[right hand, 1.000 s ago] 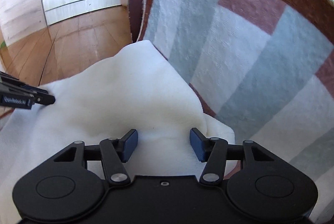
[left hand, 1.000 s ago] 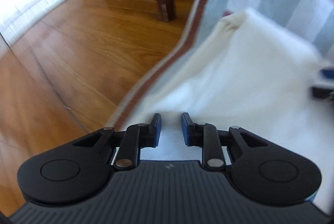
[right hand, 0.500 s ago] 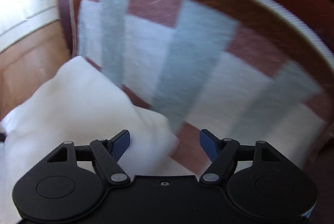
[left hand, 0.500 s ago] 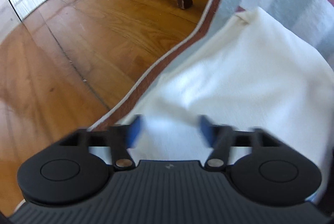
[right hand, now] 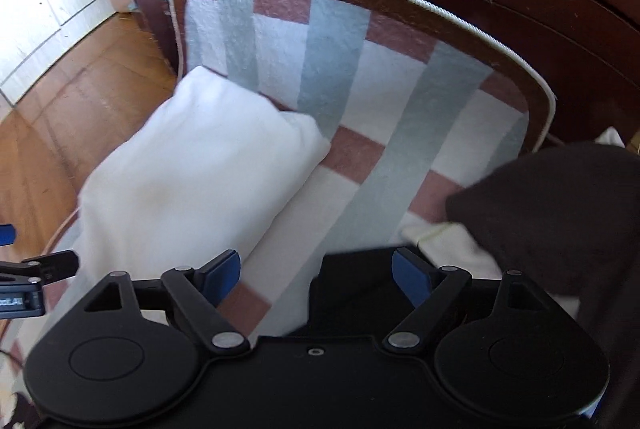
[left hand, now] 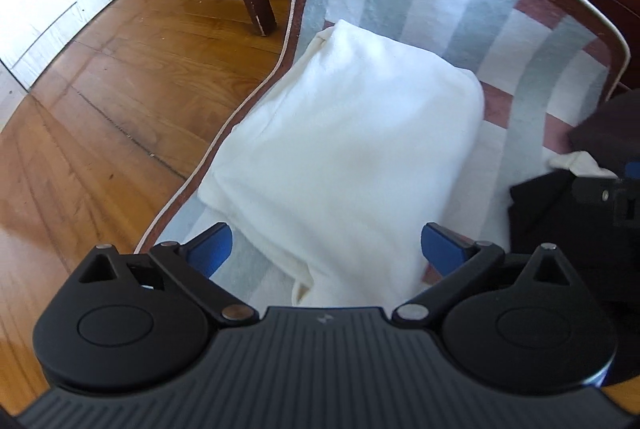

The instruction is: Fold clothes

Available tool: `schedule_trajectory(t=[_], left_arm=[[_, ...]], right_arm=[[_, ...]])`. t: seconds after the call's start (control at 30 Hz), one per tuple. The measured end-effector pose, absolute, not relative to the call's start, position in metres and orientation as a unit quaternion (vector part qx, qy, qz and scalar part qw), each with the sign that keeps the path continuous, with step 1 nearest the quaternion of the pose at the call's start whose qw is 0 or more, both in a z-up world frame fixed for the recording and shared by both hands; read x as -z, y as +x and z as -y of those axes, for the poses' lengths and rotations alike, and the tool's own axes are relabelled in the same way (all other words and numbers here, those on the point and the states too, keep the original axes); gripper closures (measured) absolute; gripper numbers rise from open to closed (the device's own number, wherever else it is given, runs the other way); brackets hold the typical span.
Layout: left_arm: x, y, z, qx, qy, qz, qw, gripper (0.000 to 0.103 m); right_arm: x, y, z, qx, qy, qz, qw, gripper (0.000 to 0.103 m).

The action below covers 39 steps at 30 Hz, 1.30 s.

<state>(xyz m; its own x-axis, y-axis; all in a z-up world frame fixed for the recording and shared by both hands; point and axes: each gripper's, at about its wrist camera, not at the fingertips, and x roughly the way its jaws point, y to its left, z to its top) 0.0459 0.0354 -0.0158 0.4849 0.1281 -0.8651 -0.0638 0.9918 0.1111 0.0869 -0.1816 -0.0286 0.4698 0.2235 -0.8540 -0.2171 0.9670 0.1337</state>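
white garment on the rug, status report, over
Left gripper open, empty. Right gripper open, empty. Folded white cloth garment lies on striped rug. Dark brown clothes pile at right, apart.

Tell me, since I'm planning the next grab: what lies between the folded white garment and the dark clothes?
Only bare striped rug separates the white garment from the dark clothes, clearest in the right wrist view.

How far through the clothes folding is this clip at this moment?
Done: the white garment lies folded on the striped rug. In hand: nothing; left tongs and right tongs are both open. Left: dark clothes and a small white piece lie unfolded at the right.
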Motion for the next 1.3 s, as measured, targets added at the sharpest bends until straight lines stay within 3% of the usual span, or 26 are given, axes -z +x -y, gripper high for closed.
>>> schedule_trajectory(t=[0.73,1.3], left_arm=[[-0.027,-0.043,0.045,-0.044,0.062,-0.504,0.86,0.0],[-0.017,-0.07,0.049,-0.07,0.035,-0.51,0.856,0.0]], right_arm=[[-0.04,-0.028,0.207,-0.196,-0.066,-0.447,0.87,0.017],[-0.019,-0.055,0.212,-0.177,-0.103,-0.458,0.865,0.017]])
